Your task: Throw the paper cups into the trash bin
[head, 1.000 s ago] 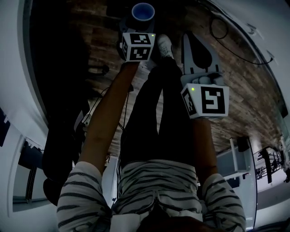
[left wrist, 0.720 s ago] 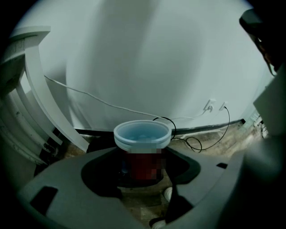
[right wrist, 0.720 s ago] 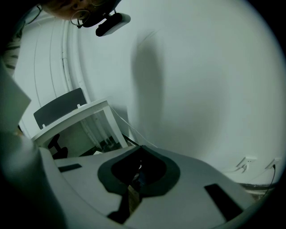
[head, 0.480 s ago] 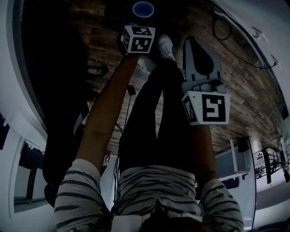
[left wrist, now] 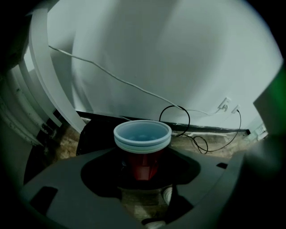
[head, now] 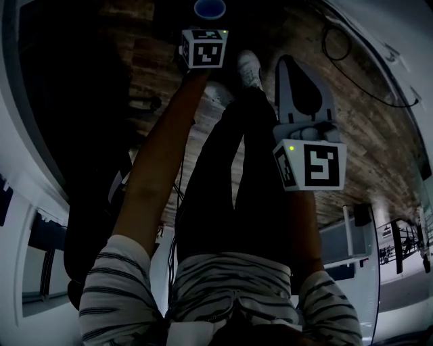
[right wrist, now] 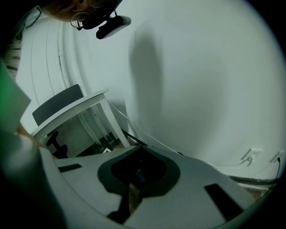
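Note:
A stack of paper cups point(left wrist: 142, 136), red with pale nested rims, stands upright between the dark jaws of my left gripper point(left wrist: 143, 172), which is shut on its red body. In the head view the cups point(head: 210, 8) show at the top edge, just beyond the left gripper point(head: 207, 26) on an outstretched arm. My right gripper point(head: 289, 64) hangs lower, over the person's legs, shut with nothing in it; the right gripper view shows its pale jaws point(right wrist: 134, 181) closed together. A dark low shape point(left wrist: 96, 134) sits behind the cups by the wall; I cannot tell if it is the bin.
The floor is wooden planks point(head: 365, 128). Black cables point(left wrist: 187, 129) loop along the white wall's base near sockets point(left wrist: 227, 103). The person's dark legs and a white shoe point(head: 247, 67) lie below the grippers. A white table point(right wrist: 76, 105) and a black office chair point(head: 101, 203) are nearby.
The left gripper with the cups has moved farther out from the body, toward the top of the head view. The right gripper has barely shifted.

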`<state>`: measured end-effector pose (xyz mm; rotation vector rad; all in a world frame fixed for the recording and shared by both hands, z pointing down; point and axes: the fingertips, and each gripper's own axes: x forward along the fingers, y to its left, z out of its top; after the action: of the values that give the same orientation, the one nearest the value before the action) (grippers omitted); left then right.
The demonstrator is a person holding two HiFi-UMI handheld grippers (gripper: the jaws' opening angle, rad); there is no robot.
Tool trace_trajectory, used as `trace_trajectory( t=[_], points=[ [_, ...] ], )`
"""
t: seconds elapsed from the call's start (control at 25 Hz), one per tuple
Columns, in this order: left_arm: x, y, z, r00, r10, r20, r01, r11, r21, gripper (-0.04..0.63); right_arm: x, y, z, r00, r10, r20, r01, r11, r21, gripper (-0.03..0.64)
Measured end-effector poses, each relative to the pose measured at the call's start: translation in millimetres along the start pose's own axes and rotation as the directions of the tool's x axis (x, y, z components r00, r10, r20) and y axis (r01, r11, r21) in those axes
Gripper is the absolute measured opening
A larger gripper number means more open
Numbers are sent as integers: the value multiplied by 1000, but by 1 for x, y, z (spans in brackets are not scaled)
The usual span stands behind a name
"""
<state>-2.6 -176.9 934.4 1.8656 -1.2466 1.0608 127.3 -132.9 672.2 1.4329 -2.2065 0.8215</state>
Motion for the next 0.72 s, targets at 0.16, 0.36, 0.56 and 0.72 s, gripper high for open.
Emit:
trace_trajectory(
  t=[0.16,0.36,0.56,0.72],
  points=[
    [16,9,-4,1000,21,-2,-21,1000,-23,301,10,5,-3,1000,11,-5,-11,1000,-1,9],
    [37,20,-13,999,35,-40,-38,998,-58,301,21,6,-7,1000,22,-14,-22,1000,-5,9],
    [43,32,-8,997,45,-57,-49,997,-62,301,27,5,-17,999,22,-30,-22,1000,10,9],
    [54,28,-13,996,10,-88,-17,997,-76,301,31,6,-20,999,27,-30,-27,1000,14,9]
  ],
)
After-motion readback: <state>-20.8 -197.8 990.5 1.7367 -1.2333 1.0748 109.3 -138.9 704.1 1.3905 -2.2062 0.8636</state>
